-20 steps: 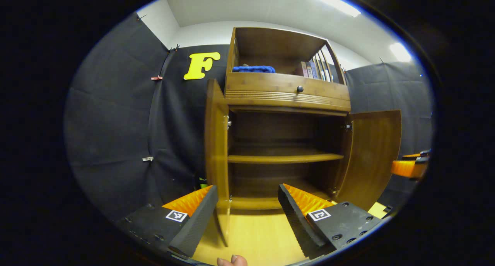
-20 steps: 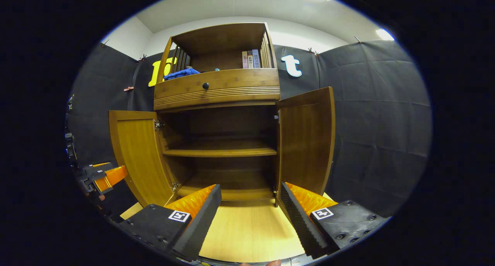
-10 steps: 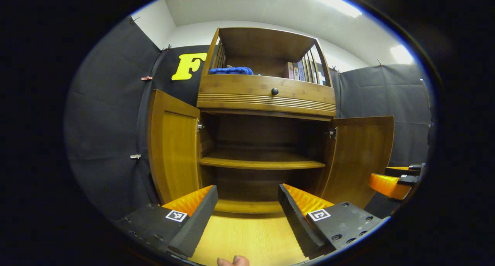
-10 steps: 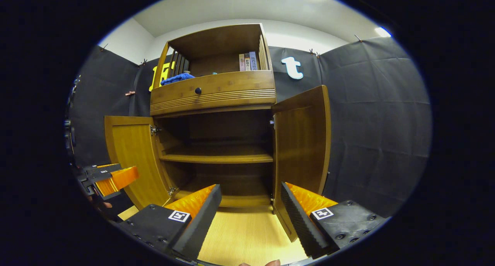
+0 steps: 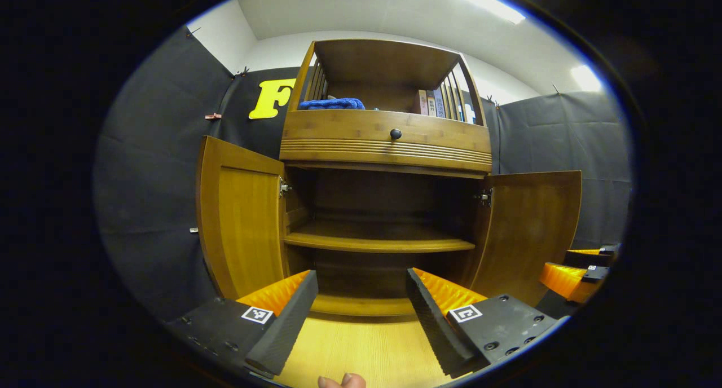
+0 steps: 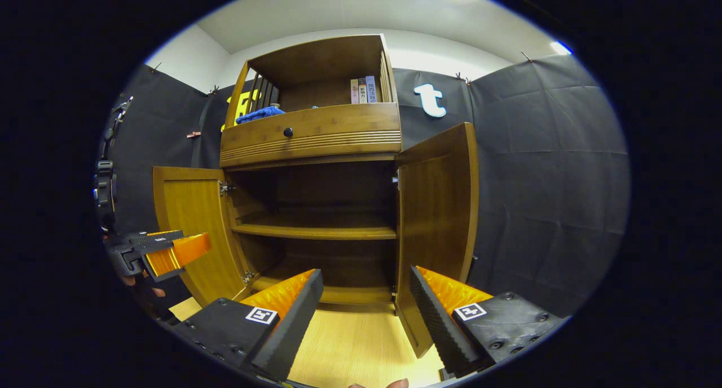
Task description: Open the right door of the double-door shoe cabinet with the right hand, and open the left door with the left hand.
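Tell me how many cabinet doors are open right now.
2. The left door is swung out at the cabinet's left side, the right door at its right. Both grippers are open, apart from them.

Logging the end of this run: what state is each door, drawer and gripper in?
left door: swung open
right door: swung open
drawer: closed
left gripper: open, holding nothing
right gripper: open, holding nothing
cabinet shelf: bare

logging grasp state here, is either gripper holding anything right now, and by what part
Nothing is held. The left gripper and right gripper are both open with only air between their fingers, clear of the left door and right door, which both stand open.
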